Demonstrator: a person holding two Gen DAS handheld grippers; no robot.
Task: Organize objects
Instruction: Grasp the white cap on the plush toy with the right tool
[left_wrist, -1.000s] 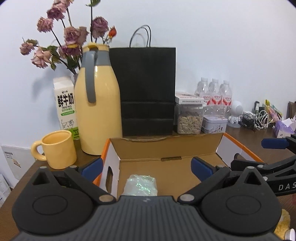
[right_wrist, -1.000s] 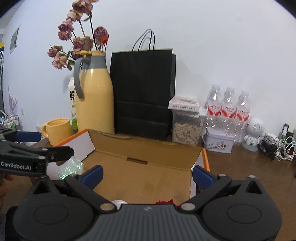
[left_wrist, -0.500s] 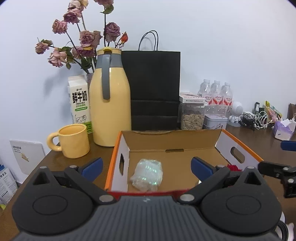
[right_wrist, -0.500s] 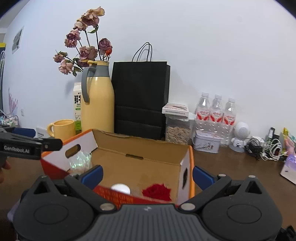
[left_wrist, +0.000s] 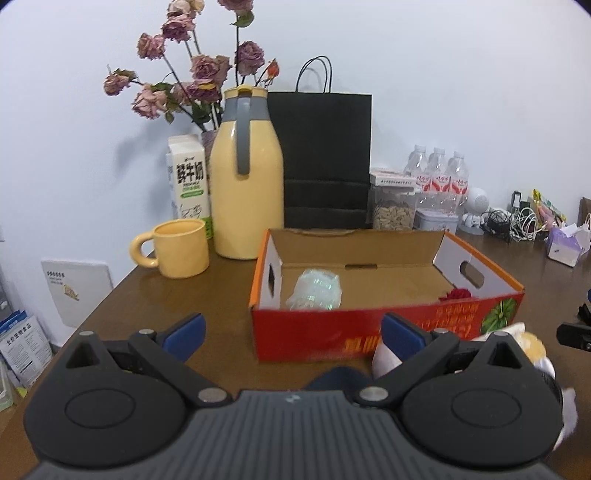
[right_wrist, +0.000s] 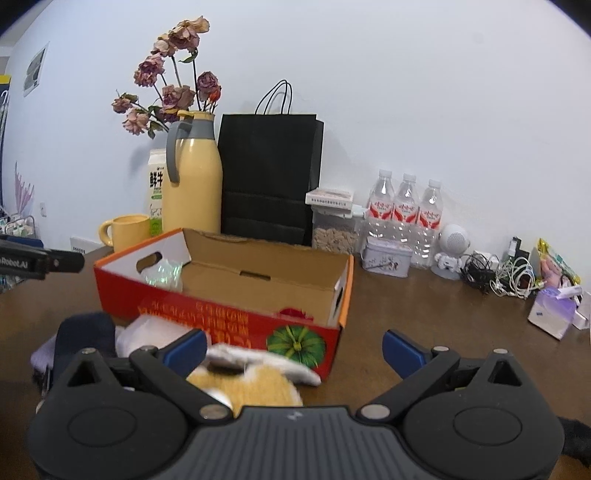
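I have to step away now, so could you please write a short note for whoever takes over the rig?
Left gripper: open, empty, in front of the box.
Right gripper: open, empty, above the soft things.
In the box: a clear plastic bundle at its left end, a red flower at its right.
Left to do: the yellow-and-white soft toy and dark cloth lie on the table before the box.

spread right gripper (right_wrist: 293, 343) before box (right_wrist: 221, 295)

both the left claw (left_wrist: 291, 330) and right claw (right_wrist: 293, 347) gape wide, empty.
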